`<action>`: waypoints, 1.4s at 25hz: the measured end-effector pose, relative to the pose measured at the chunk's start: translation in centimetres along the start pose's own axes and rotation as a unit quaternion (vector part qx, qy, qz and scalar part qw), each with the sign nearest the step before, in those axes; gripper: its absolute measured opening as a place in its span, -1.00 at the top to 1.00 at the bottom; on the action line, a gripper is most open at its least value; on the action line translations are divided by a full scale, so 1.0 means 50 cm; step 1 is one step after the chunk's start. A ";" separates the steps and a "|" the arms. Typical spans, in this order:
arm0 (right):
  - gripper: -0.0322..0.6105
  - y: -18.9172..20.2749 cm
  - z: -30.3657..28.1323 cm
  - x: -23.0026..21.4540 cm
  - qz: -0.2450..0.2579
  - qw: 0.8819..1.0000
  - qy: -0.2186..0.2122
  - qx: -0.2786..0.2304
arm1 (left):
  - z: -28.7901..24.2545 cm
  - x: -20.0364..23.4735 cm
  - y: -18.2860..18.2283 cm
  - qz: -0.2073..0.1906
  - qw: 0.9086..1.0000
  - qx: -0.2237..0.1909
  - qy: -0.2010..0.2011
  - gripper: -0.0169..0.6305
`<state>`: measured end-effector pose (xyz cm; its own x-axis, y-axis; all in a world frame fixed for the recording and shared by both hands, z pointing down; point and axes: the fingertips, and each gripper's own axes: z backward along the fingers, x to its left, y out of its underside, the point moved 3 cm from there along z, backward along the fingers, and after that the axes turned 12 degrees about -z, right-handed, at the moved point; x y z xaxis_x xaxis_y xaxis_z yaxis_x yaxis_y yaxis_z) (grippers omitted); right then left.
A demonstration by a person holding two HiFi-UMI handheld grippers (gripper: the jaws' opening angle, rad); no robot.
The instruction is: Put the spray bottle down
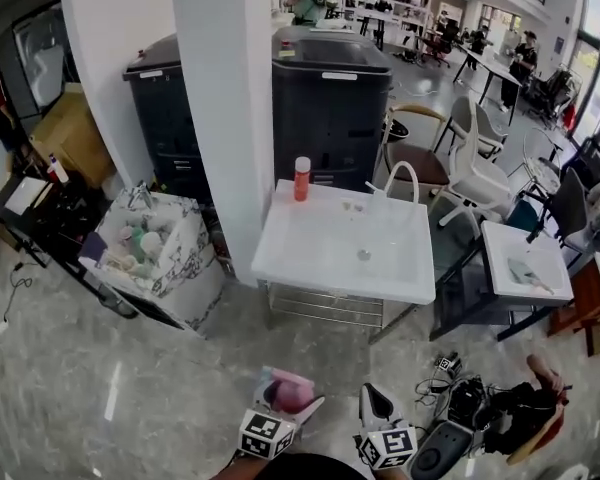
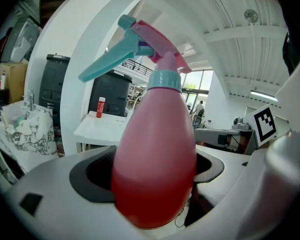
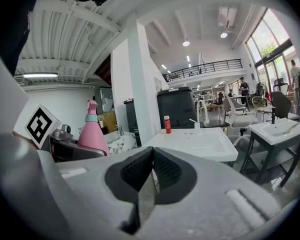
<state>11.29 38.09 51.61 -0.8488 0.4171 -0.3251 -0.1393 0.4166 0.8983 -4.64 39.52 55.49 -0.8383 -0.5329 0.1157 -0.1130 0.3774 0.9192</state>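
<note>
A pink spray bottle [image 2: 155, 154] with a teal trigger and collar stands upright between the jaws of my left gripper [image 2: 152, 176], which is shut on its body. In the head view the bottle [image 1: 291, 393] shows at the bottom centre, held low above the floor by the left gripper [image 1: 280, 408]. My right gripper [image 1: 377, 406] is beside it, shut with nothing between its pads [image 3: 151, 170]. From the right gripper view the bottle [image 3: 92, 129] stands to the left. The white sink table [image 1: 345, 246] lies ahead, well away from both grippers.
An orange bottle [image 1: 302, 179] stands at the table's far left corner, a white faucet [image 1: 401, 180] at its back. A white pillar [image 1: 225, 88], two black bins [image 1: 330, 98], a box of clutter [image 1: 150, 248], a second sink table [image 1: 525, 263] and floor cables [image 1: 460, 403] surround it.
</note>
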 end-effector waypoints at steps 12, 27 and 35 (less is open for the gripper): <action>0.90 -0.114 -0.250 -0.058 -0.007 0.998 0.066 -0.001 | -0.175 0.260 -0.111 -0.004 0.999 -0.002 0.037 -0.37; 0.90 -0.157 -0.392 -0.075 0.009 0.992 0.122 0.006 | -0.265 0.411 -0.161 -0.028 0.997 -0.015 0.071 -0.37; 0.90 -0.207 -0.480 -0.061 0.021 0.996 0.085 -0.015 | -0.273 0.463 -0.171 -0.016 0.999 -0.020 0.039 -0.37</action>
<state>3.06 13.11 50.38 -0.9279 0.2893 -0.2350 -0.1156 0.3759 0.9194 -15.78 13.61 55.48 -0.7899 -0.6026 0.1133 -0.1168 0.3293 0.9370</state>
